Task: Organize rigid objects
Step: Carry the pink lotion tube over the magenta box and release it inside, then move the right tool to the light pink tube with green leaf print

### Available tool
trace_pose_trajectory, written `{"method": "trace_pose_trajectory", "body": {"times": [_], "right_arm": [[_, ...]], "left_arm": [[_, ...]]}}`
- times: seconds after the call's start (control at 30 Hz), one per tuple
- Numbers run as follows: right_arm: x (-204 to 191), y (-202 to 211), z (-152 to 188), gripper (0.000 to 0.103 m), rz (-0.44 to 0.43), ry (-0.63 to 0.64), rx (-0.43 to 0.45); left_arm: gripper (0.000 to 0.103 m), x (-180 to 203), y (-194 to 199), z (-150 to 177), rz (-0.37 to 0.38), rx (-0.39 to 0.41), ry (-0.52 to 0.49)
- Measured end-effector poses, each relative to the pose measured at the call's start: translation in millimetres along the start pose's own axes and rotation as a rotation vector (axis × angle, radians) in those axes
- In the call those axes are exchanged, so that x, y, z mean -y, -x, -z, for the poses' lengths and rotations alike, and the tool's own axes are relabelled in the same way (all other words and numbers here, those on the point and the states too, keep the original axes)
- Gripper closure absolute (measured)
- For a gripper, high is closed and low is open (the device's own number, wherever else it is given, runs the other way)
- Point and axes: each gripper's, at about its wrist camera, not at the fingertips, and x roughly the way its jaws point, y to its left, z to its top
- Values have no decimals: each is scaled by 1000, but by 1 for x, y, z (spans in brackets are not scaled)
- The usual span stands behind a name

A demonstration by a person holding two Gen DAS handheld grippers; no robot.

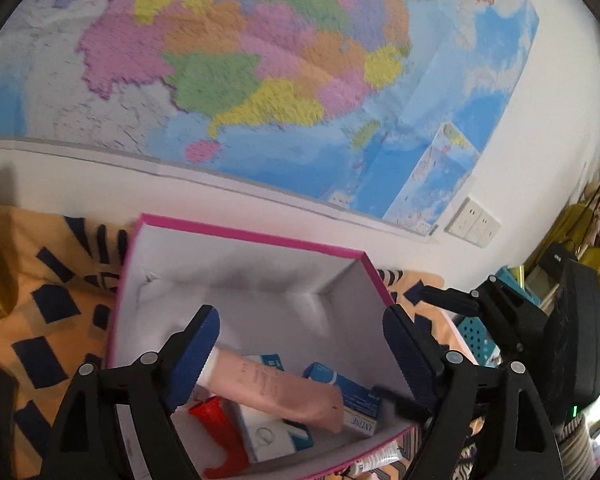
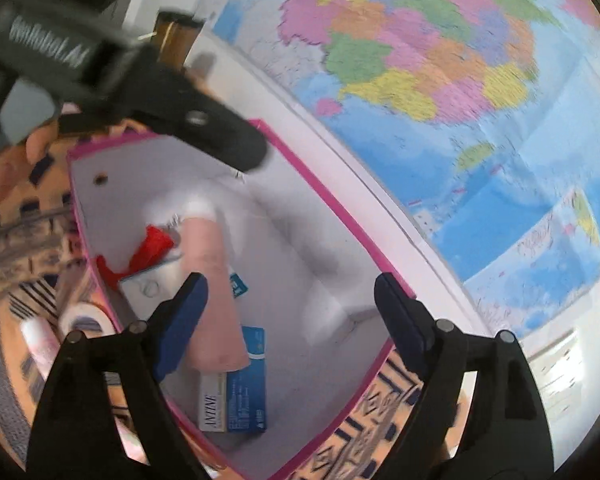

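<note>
A pink-rimmed box (image 1: 240, 232) with a white inside stands on the patterned cloth; it also shows in the right wrist view (image 2: 320, 192). Inside lie a pink tube (image 1: 276, 392) (image 2: 212, 288), a blue and white carton (image 1: 352, 396) (image 2: 244, 392), a white carton (image 1: 268, 432) (image 2: 148, 284) and a red piece (image 1: 220, 436) (image 2: 148, 248). My left gripper (image 1: 304, 344) is open and empty above the box. My right gripper (image 2: 290, 312) is open and empty above the box. The left gripper also shows in the right wrist view (image 2: 204, 132) over the box's far corner.
A large coloured map (image 1: 260, 60) hangs on the white wall behind the box. Wall sockets (image 1: 474, 222) sit right of it. A white tube (image 1: 376, 460) lies outside the box's near wall. A roll of tape (image 2: 86, 320) and a pink tube (image 2: 40, 344) lie left of the box.
</note>
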Motion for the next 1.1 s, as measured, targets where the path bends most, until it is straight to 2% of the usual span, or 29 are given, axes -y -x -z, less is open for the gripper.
{"method": "trace_pose_trajectory", "body": {"times": [0.07, 0.17, 0.2, 0.27, 0.3, 0.33, 0.37, 0.43, 0.47, 0.53, 0.7, 0.77, 0.9, 0.97, 1.1], "right_arm": [[7, 8, 4, 18, 22, -60, 13], [12, 42, 20, 15, 11, -222, 98], [13, 58, 32, 13, 4, -308, 127], [11, 78, 50, 6, 8, -428, 159], [6, 89, 63, 1, -9, -483, 177], [2, 96, 75, 1, -21, -519, 194], [-3, 103, 86, 1, -37, -552, 203], [-22, 111, 106, 1, -58, -596, 174], [-31, 111, 115, 1, -73, -604, 164], [-48, 106, 127, 1, -60, -603, 114], [-83, 82, 156, 1, -72, -545, -8], [-94, 75, 160, 1, -59, -483, -44], [-106, 60, 160, 1, -100, -360, -89], [-105, 49, 158, 1, -169, -344, -105], [-100, 31, 156, 2, -197, -326, -134]], "left_arm": [[12, 3, 17, 7, -38, 22, -13], [7, 19, 52, 40, -100, 79, -79], [2, 24, 62, 54, -107, 94, -104], [0, 33, 75, 80, -161, 113, -133], [0, 37, 78, 97, -165, 102, -144], [0, 39, 78, 111, -171, 76, -148], [0, 40, 77, 129, -212, 58, -142], [0, 42, 74, 153, -218, 27, -162], [0, 43, 69, 167, -257, 1, -168], [0, 44, 64, 185, -252, -37, -180], [0, 50, 47, 213, -307, -123, -233], [0, 51, 44, 216, -302, -136, -241], [0, 48, 36, 211, -314, -151, -243], [0, 46, 35, 210, -326, -153, -241], [0, 37, 39, 207, -335, -148, -222]]}}
